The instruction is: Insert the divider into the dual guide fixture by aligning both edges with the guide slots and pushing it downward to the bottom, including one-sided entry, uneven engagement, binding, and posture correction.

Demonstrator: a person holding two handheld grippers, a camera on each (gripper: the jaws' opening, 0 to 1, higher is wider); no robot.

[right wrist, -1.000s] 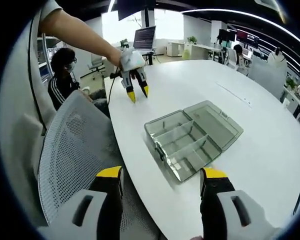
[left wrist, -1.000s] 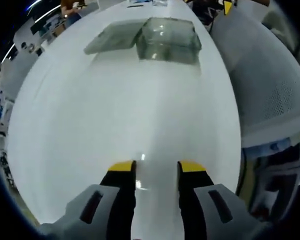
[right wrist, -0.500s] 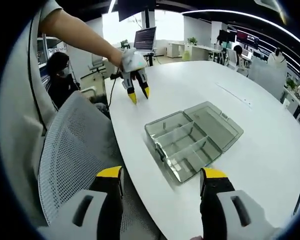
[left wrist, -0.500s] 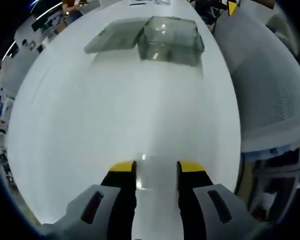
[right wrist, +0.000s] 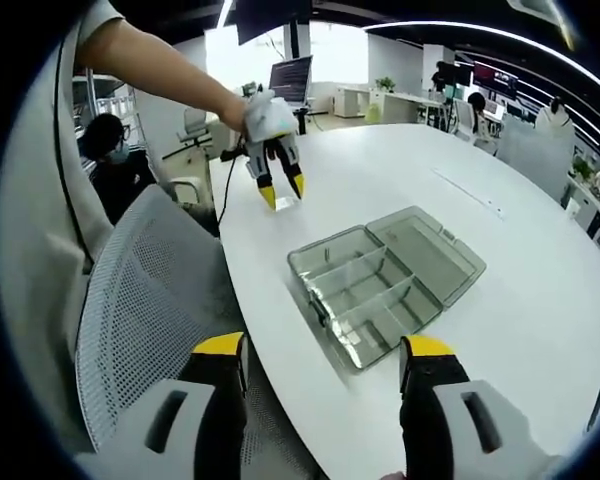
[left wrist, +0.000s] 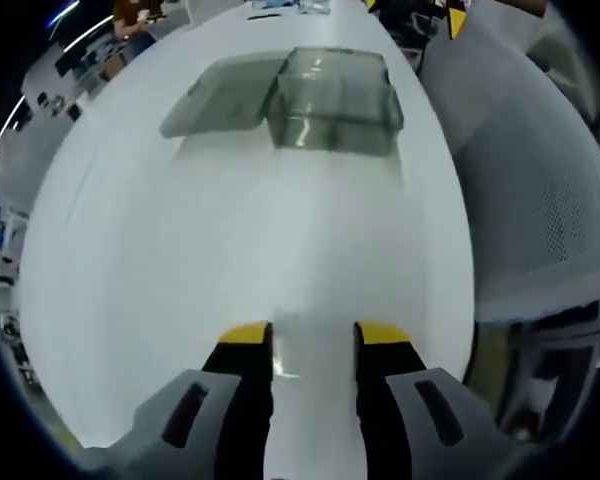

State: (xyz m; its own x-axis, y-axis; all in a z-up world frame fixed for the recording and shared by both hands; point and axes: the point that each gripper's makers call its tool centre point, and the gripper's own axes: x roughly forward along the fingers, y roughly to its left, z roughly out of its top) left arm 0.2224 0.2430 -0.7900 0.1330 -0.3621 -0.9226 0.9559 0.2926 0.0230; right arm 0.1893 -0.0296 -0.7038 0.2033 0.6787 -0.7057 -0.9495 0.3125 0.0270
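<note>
left gripper [left wrist: 312,334] parted over small clear piece [left wrist: 285,345], box [left wrist: 335,95] drifted at 12 o'clock; right gripper [right wrist: 323,352] released, waiting.

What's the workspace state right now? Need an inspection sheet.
Surface: white table, mostly bare.
Job's things: clear box lying open, lid flat beside it, dividers inside; no loose divider seen.
Clutter: nothing seen near the box.
Grippers: left gripper low over the table, jaws open, empty; right gripper raised off the table edge, jaws open, empty.
Cables: dark cable behind the left gripper.
Surroundings: mesh chair, office desks, laptop, seated person.
</note>
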